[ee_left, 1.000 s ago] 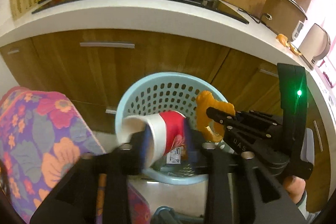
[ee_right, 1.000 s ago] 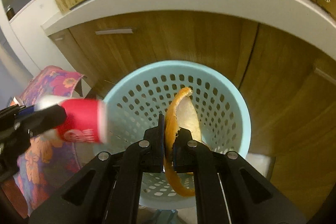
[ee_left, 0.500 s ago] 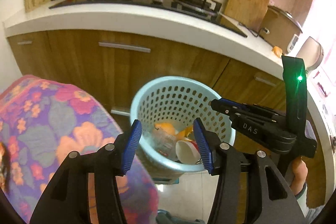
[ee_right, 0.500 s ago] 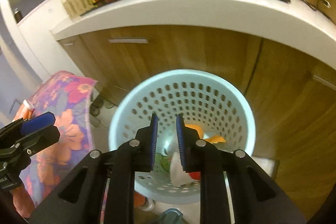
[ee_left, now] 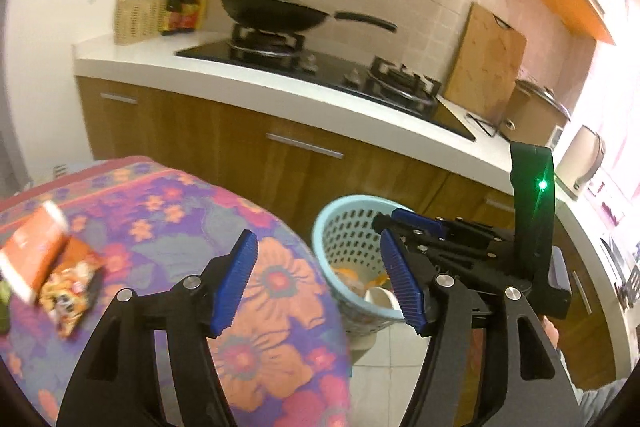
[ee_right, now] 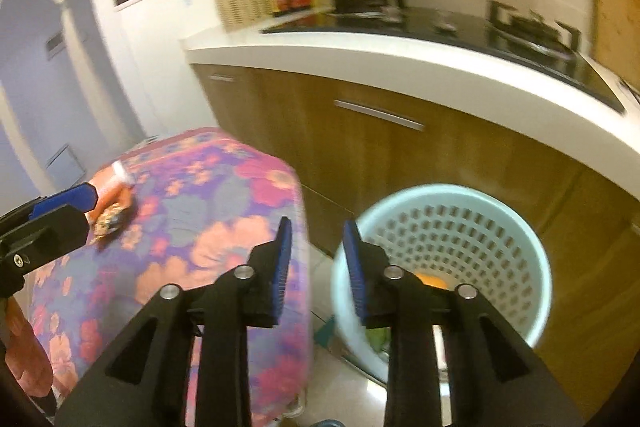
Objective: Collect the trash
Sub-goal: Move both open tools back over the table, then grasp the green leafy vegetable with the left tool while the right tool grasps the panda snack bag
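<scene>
The left claw [ee_left: 320, 279] stands wide apart with nothing between its blue pads [ee_left: 236, 281], and its jaws are opening; it hangs over the edge of the tabletop under a flowered cloth [ee_left: 168, 227], beside the pale blue basket [ee_left: 340, 227] on the floor. The right claw [ee_right: 316, 267] is parted by a narrower gap, its jaws opening too, and it holds and touches nothing; it points at the space between the flowered cloth and the basket. Inside the basket lie a white paper cup [ee_left: 380, 297] and pieces of orange peel [ee_left: 348, 273]. An orange snack wrapper [ee_left: 44, 267] and a smaller printed packet [ee_left: 70, 291] lie together on the flowered tabletop, well apart from both claws. Behind, a black wok [ee_left: 276, 11] sits on the stove of the kitchen counter [ee_left: 280, 91].
</scene>
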Demonstrator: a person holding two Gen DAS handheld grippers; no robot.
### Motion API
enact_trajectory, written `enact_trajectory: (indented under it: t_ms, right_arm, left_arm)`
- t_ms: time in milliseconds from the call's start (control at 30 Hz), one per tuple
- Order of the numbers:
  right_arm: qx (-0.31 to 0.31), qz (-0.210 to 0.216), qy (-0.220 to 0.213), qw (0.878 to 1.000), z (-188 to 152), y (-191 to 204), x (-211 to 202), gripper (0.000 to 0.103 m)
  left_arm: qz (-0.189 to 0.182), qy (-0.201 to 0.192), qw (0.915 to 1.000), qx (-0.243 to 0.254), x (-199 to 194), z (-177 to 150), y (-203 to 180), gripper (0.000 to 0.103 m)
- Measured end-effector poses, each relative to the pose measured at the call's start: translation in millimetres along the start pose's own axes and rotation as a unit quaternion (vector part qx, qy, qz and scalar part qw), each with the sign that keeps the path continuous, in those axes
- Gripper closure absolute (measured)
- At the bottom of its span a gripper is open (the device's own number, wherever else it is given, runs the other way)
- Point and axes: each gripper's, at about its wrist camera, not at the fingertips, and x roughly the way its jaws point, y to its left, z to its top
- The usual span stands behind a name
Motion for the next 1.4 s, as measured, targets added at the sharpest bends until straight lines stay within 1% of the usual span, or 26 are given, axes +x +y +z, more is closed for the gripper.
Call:
enact_trajectory:
  t_ms: [200, 300, 433, 467, 533, 567, 600, 667, 733, 767, 833, 867, 900, 933, 967, 1000, 1067, 1167, 1233, 1267, 1300, 1333, 1367, 1400]
  right_arm:
    - [-0.037, 0.083, -0.016, 0.996, 11.9, 68.0, 6.7, 0.076]
    - [-0.061, 0.108, -0.019, 0.992, 17.9, 102.6, 12.3, 0.076]
    - [-0.092, 0.129, -0.02, 0.987, 20.9, 143.6, 21.9, 0.075]
    - [-0.098, 0.14, -0.018, 0.985, 21.8, 152.8, 24.9, 0.073]
    - [-0.116, 0.148, -0.021, 0.982, 22.4, 173.7, 32.1, 0.064]
    - [-0.121, 0.153, -0.024, 0.98, 22.0, 180.6, 34.1, 0.054]
    - [-0.123, 0.158, -0.026, 0.979, 21.2, 187.3, 37.0, 0.052]
    - [-0.13, 0.171, -0.026, 0.976, 19.2, 202.5, 48.6, 0.051]
    - [-0.137, 0.168, -0.02, 0.976, 15.3, 215.8, 61.7, 0.051]
    - [-0.14, 0.167, -0.016, 0.976, 12.7, 220.5, 68.4, 0.049]
    - [-0.142, 0.165, -0.004, 0.976, 7.5, 230.1, 84.9, 0.046]
    - [-0.144, 0.155, -0.002, 0.977, 5.6, 234.7, 93.3, 0.045]
    - [-0.147, 0.148, 0.0, 0.978, 5.3, 237.9, 99.0, 0.045]
    - [-0.15, 0.142, 0.007, 0.978, 5.9, 242.1, 107.2, 0.045]
    - [-0.152, 0.142, 0.013, 0.978, 7.8, 244.6, 113.2, 0.045]
    - [-0.153, 0.142, 0.017, 0.978, 9.9, 246.6, 118.3, 0.045]
    - [-0.154, 0.131, 0.013, 0.979, 15.2, 248.2, 127.1, 0.041]
    - [-0.156, 0.107, 0.009, 0.982, 17.7, 245.9, 139.6, 0.04]
    - [-0.153, 0.11, 0.035, 0.982, 14.6, 242.4, 153.5, 0.039]
    - [-0.154, 0.112, 0.048, 0.981, 14.2, 242.9, 158.1, 0.039]
    - [-0.154, 0.117, 0.054, 0.98, 14.4, 242.8, 160.0, 0.039]
    - [-0.155, 0.121, 0.055, 0.979, 14.4, 243.1, 160.5, 0.039]
    - [-0.156, 0.123, 0.063, 0.978, 14.0, 244.1, 163.1, 0.039]
    - [-0.159, 0.121, 0.076, 0.977, 13.0, 246.2, 168.3, 0.039]
  left_arm:
    - [0.037, -0.03, 0.9985, -0.027, -43.0, -11.4, 42.9, 0.039]
    - [0.056, -0.049, 0.996, -0.048, -67.4, -16.3, 70.8, 0.039]
    - [0.092, -0.077, 0.989, -0.087, -102.8, -29.1, 115.1, 0.037]
    - [0.1, -0.08, 0.9874, -0.093, -108.3, -32.9, 123.1, 0.037]
    - [0.122, -0.087, 0.9825, -0.111, -120.8, -42.1, 144.2, 0.037]
    - [0.137, -0.09, 0.9788, -0.123, -128.0, -48.2, 157.0, 0.037]
    - [0.149, -0.094, 0.975, -0.136, -134.0, -53.0, 168.7, 0.037]
    - [0.175, -0.102, 0.9657, -0.163, -144.1, -64.9, 191.2, 0.037]
    - [0.206, -0.102, 0.9516, -0.203, -147.2, -81.5, 216.1, 0.037]
    - [0.209, -0.1, 0.9479, -0.218, -147.2, -88.0, 225.2, 0.037]
    - [0.214, -0.091, 0.9395, -0.252, -144.1, -99.2, 245.9, 0.037]
    - [0.225, -0.081, 0.9322, -0.272, -141.4, -103.9, 258.1, 0.037]
    - [0.234, -0.073, 0.9272, -0.283, -139.6, -105.2, 266.0, 0.037]
    - [0.247, -0.056, 0.92, -0.299, -136.0, -106.0, 275.7, 0.037]
    - [0.252, -0.041, 0.918, -0.304, -132.2, -105.4, 280.8, 0.037]
    - [0.249, -0.03, 0.9186, -0.305, -128.9, -103.9, 285.4, 0.037]
    - [0.244, -0.026, 0.9211, -0.303, -121.9, -97.8, 291.7, 0.037]
    - [0.26, -0.026, 0.918, -0.298, -109.8, -92.2, 300.8, 0.038]
    - [0.259, -0.026, 0.9169, -0.302, -100.9, -92.7, 307.8, 0.039]
    - [0.259, -0.027, 0.9162, -0.304, -97.7, -94.2, 309.8, 0.043]
    - [0.257, -0.025, 0.9165, -0.305, -94.9, -96.5, 310.4, 0.05]
    - [0.253, -0.021, 0.9184, -0.304, -91.0, -99.7, 310.8, 0.054]
    - [0.255, -0.016, 0.9186, -0.302, -87.8, -104.0, 310.3, 0.062]
    - [0.262, -0.011, 0.9179, -0.298, -86.3, -104.6, 309.1, 0.072]
